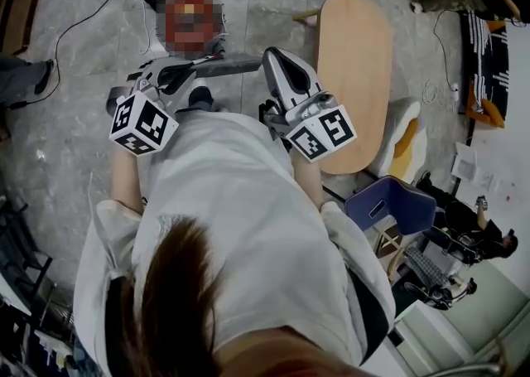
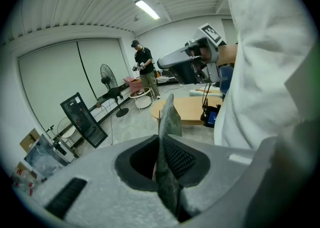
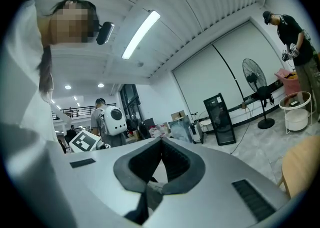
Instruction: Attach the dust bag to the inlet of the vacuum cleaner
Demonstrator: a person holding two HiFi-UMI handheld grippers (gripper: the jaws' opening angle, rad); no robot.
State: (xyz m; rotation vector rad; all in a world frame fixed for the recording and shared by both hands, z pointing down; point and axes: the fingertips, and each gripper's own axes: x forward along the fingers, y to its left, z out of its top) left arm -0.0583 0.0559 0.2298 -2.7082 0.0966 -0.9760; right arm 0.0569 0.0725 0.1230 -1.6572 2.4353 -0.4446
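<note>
The floor (image 1: 58, 135) is grey. A wooden table (image 1: 356, 60) (round at its ends) stands on it near a blue chair (image 1: 397, 205). A long lamp (image 2: 147, 9) glows overhead.

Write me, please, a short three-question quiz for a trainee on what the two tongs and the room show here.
1. True or false: the right tongs stand wide open.
2. What do the left tongs pinch? A. a thin grey sheet B. a black cable C. nothing
3. Fill in: in the head view, the wooden table lies on the ___ side of the picture.
Key: 1 false; 2 A; 3 right.
</note>
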